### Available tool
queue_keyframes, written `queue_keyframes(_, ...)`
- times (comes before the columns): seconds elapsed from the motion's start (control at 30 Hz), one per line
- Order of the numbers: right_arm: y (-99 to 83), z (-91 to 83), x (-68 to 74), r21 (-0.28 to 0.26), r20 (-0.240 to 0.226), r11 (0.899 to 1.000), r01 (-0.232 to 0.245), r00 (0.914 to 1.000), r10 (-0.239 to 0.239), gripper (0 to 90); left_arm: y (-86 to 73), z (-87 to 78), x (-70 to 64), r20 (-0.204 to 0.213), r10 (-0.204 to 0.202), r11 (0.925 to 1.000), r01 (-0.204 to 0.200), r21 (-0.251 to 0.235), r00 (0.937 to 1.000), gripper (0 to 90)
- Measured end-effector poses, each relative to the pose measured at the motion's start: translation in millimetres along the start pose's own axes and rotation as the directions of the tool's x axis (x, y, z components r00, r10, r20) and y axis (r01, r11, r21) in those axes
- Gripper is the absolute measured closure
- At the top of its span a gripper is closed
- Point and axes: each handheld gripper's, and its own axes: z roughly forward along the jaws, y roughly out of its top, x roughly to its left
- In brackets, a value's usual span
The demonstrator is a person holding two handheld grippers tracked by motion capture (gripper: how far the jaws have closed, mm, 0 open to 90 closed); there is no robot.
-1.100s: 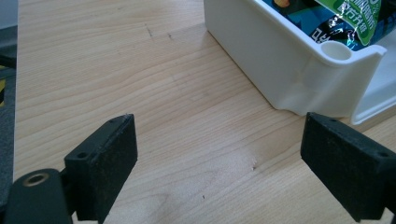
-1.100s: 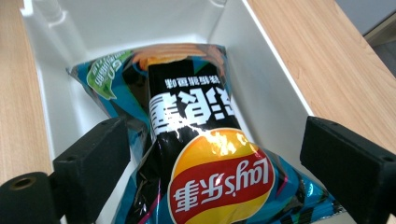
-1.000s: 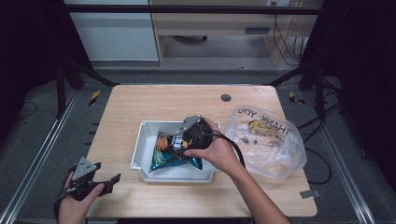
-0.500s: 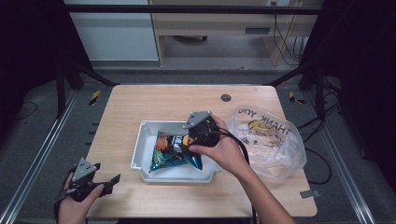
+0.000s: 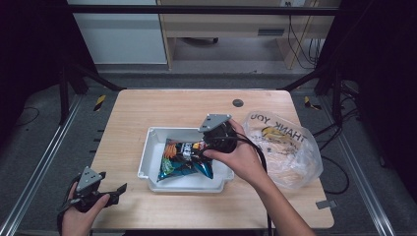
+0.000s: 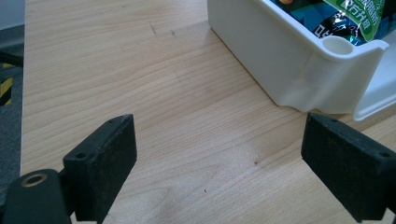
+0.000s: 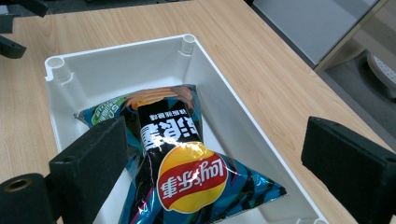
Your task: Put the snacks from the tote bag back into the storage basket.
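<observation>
One chip bag point(image 7: 182, 163) in white bin point(image 7: 224, 88) | right gripper point(image 7: 210, 172) spread above | left gripper point(image 6: 219, 163) spread.

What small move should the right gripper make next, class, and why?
Probably lift the right gripper up and away from the bin. Its jaws stand wide open with nothing between them, and the chip bag lies flat inside the bin, so that placing looks done. The plastic bag beside the bin looks like the likely next target. The left gripper sits open over bare table.
</observation>
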Motion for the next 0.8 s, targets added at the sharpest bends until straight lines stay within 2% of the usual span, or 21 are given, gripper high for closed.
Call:
queue_keyframes(0.1, 0.4, -3.1, -1.0, -0.007, 0.002, 1.0, 0.001, 1.0, -0.001, 7.9, 0.4, 0.4, 0.1, 0.001, 0.002, 1.0, -0.002, 0.002, 1.0, 9.6)
queue_keyframes(0.23, 0.6, -9.4, -2.5, -0.029, 0.01, 0.999, -0.021, 0.9997, 0.021, 7.6, 0.3, 0.5, 0.4, -0.004, -0.003, 1.0, 0.003, 0.001, 1.0, 9.1)
queue_keyframes(0.8, 1.3, -23.1, -1.1, -0.059, 0.021, 0.997, -0.044, 0.9987, 0.046, 6.8, 1.2, 2.0, 0.8, -0.016, -0.015, 0.9999, 0.015, -0.006, 0.9998, 7.8)
